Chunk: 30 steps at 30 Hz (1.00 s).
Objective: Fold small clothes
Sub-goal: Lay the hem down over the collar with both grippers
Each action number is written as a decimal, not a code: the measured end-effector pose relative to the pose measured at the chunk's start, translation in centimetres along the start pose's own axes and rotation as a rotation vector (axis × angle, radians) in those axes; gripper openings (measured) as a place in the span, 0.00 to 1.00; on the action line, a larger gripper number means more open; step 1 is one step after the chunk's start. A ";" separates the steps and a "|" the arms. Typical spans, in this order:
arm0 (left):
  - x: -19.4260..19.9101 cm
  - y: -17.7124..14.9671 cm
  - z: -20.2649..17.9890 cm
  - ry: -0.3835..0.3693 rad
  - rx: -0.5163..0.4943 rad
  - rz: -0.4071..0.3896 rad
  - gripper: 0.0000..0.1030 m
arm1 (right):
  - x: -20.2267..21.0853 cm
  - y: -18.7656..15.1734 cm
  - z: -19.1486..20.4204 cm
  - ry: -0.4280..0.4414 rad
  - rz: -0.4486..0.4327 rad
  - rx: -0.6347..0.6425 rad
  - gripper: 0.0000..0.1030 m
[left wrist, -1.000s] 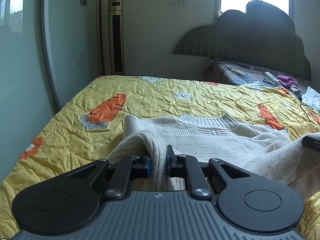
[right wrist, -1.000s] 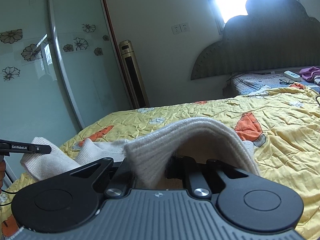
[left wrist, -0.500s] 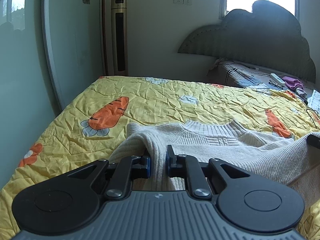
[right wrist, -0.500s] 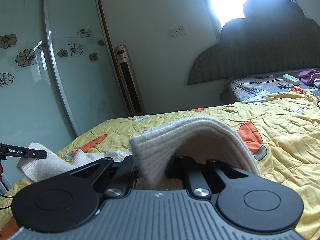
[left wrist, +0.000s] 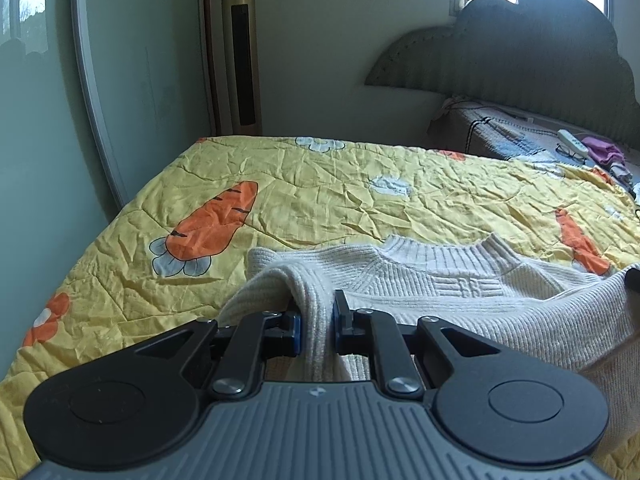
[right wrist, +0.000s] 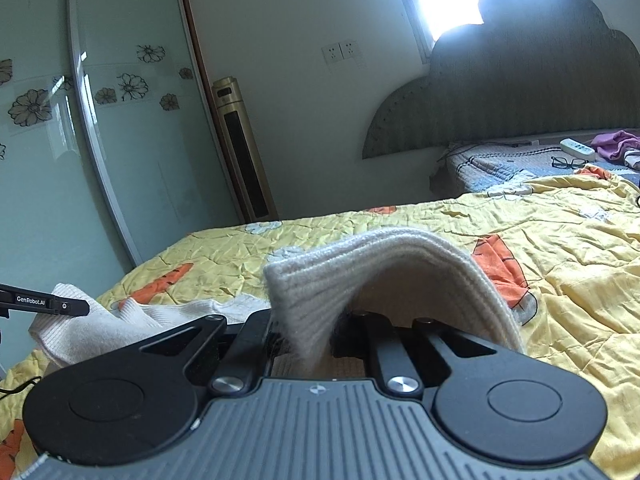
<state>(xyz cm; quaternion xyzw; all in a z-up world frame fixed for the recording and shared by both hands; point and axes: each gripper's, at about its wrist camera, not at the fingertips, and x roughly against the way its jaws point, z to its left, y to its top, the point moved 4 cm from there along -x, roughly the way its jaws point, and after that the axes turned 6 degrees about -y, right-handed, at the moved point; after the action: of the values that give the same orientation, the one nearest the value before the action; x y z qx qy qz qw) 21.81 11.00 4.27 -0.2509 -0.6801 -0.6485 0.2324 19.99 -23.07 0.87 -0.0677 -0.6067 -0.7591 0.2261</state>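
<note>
Yellow carrot-print quilt (left wrist: 320,200) serves as folding surface. Cream ribbed knit sweater (left wrist: 460,292) lies collar-far; my left gripper (left wrist: 318,330) and right gripper (right wrist: 316,340) each clamp its near edge, probably hem, ready to fold over.

The sweater (left wrist: 460,292) is cream ribbed knit, soft and fuzzy at the edges. The quilt (left wrist: 320,200), lower half of the frame, is crinkled matt cotton. The left gripper (left wrist: 316,332) and right gripper (right wrist: 312,340) are matt black plastic with shiny metal screws. The door (right wrist: 132,140), upper left, is glossy glass. The headboard (right wrist: 520,92) looks like ribbed fabric.
</note>
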 end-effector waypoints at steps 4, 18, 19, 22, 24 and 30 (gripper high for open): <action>-2.3 -0.1 -0.4 0.021 -0.014 0.030 0.13 | -2.3 -0.4 -0.7 -0.018 0.038 -0.018 0.14; -6.6 -0.7 0.3 0.009 0.016 0.124 0.16 | -7.3 -2.5 -2.2 -0.009 0.188 -0.096 0.47; -6.6 -0.6 0.4 0.007 0.023 0.127 0.16 | -7.4 -2.5 -2.1 -0.008 0.186 -0.088 0.51; -6.8 -0.4 0.6 -0.001 0.051 0.137 0.16 | -7.4 -2.4 -1.5 -0.004 0.183 -0.070 0.58; -7.0 -0.3 0.8 -0.009 0.070 0.144 0.17 | -7.6 -2.4 -1.2 -0.004 0.183 -0.058 0.61; -7.2 0.0 1.6 -0.044 0.137 0.166 0.18 | -7.7 -2.4 -1.2 -0.006 0.181 -0.055 0.63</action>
<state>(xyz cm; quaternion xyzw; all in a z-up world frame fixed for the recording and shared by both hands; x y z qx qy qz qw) 27.30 12.31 -0.46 -0.3040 -0.7046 -0.5734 0.2869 25.96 -21.84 -4.48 -0.1304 -0.5778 -0.7517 0.2900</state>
